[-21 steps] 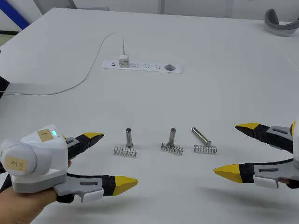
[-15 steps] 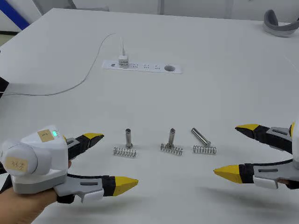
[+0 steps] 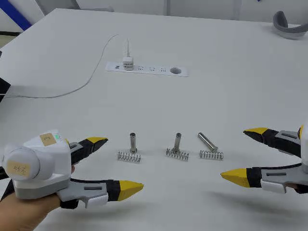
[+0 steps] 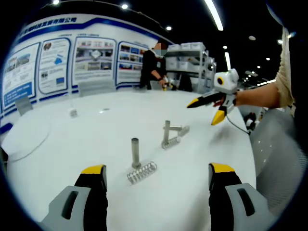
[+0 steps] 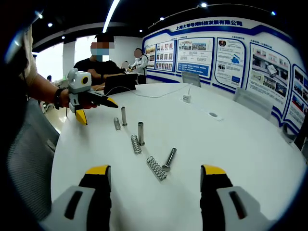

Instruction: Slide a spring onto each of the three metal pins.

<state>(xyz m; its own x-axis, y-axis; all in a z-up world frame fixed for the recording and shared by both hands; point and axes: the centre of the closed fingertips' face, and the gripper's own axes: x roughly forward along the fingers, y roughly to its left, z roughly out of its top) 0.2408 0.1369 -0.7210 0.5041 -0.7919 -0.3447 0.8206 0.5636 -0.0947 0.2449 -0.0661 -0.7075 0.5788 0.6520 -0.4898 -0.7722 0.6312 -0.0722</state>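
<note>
Currently the left gripper and right gripper, jaws wide, flank the pins on a white table; springs lie beside the pins.

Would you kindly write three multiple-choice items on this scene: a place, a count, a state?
1. Where do the springs lie?
A) on a chair
B) on the table, by the pins
C) in a box
2. How many pins stand upright?
A) none
B) two
C) three
3. The left claw and right claw are:
A) open, empty
B) shut
C) holding pins
Answers: 1B, all three lie flat on the table; 2B, the right-hand pin lies flat; 3A, jaws apart, nothing between.
</note>
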